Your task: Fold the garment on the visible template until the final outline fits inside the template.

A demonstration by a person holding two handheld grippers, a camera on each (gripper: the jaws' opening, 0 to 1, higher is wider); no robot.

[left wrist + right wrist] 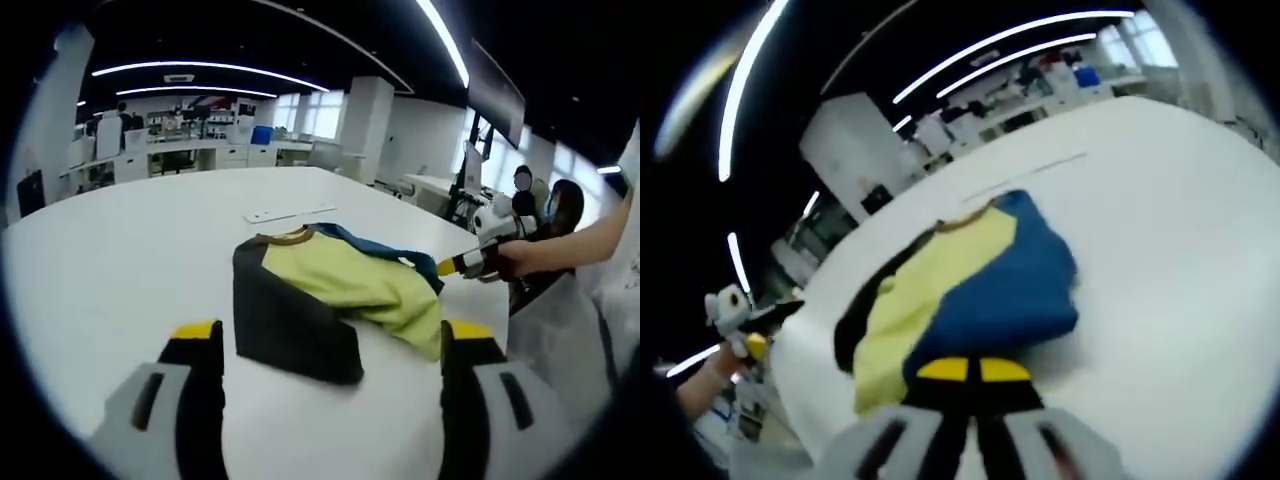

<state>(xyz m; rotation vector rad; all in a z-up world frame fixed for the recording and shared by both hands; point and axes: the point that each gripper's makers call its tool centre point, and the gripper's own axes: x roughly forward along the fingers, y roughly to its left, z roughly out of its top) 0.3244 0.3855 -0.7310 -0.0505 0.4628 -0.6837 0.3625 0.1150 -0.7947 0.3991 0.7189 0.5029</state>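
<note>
Right claw point(965, 372) pinches the garment's point(340, 285) edge; left claw point(330, 345) gapes over table point(120, 260).

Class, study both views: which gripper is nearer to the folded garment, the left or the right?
Right. The right gripper is shut at the garment edge, apparently pinching it; the left gripper hangs open, short of it.

I can read no text, label, brand or number anywhere here: nothing legible on the yellow, blue and black garment point(335, 295), on the white surface point(120, 260), or on the distant office fittings beyond its far edge.
</note>
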